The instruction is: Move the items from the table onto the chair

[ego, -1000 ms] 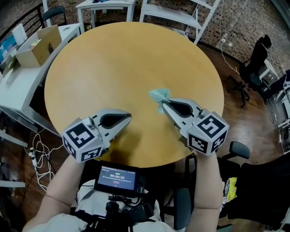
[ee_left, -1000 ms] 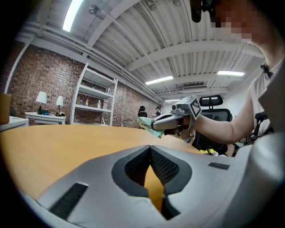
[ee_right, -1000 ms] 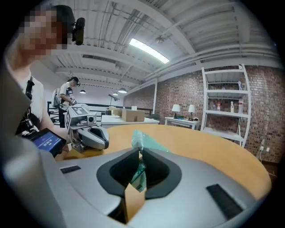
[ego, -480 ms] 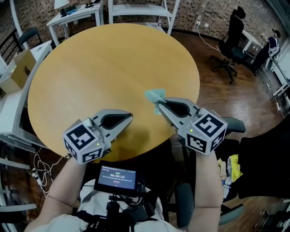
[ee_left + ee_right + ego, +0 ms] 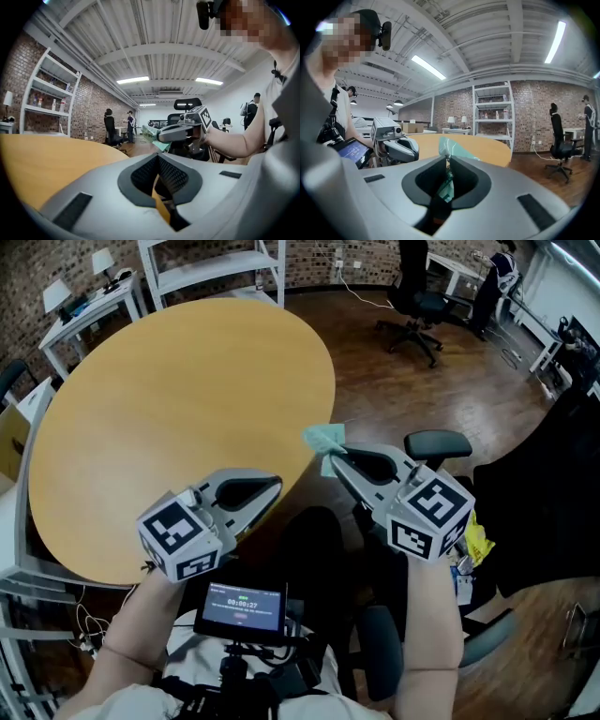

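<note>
You have swung round to your right. A second ago the teal plastic packet (image 5: pixel 324 439) hung over the middle of the round wooden table (image 5: pixel 169 399). Now the table has slid off to 10 o'clock, and the packet sits just past its rim, over the floor. The two grippers have kept their places relative to each other through the turn.

The right gripper (image 5: pixel 335 455) stays pinched on the packet, jaws almost together with the plastic between them. The left gripper (image 5: pixel 275 487) has its tips closed on nothing.

I judge you are mid-carry: the lift is done and the drop is still ahead. The chair armrest (image 5: pixel 437 442) lies at 2 o'clock from the packet, near but not under it.

Only the head view shows that armrest, the bare tabletop, and a yellow packet (image 5: pixel 477 542) at 4 o'clock by the right cube. I cannot tell what that one lies on.

The right gripper view alone shows the teal plastic running down between the pads, with its top poking above them. The left gripper view shows the packet side-on, jutting beyond the right jaws.
</note>
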Demonstrator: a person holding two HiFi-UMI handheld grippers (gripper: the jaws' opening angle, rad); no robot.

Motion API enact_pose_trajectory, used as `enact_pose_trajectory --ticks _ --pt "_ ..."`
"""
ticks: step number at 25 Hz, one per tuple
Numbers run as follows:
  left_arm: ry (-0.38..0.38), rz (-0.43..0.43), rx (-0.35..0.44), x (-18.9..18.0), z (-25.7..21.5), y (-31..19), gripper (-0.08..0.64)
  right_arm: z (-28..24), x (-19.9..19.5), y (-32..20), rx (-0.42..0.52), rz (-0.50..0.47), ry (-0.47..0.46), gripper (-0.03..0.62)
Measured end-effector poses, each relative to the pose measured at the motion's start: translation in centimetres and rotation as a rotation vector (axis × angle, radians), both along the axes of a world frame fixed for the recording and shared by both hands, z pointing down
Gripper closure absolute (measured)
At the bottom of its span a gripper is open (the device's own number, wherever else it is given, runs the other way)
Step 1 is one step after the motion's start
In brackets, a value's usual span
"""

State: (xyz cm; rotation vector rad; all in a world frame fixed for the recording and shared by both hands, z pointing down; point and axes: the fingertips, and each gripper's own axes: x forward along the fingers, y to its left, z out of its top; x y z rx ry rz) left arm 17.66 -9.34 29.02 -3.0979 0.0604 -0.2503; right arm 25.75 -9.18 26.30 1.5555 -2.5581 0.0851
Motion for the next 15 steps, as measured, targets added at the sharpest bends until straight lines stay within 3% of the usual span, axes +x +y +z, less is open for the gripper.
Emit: enact_pose_trajectory --ticks 8,15 --pt "-0.012 0.156 -0.008 7.0 0.3 4.5 0.549 1.5 7.7 6.3 0.006 0.18 -0.055 0.561" --pt "-0.025 0.316 -0.018 12.5 1.9 9.8 0.549 6.2 13.6 12.8 -0.057 0.37 -0.081 0.561"
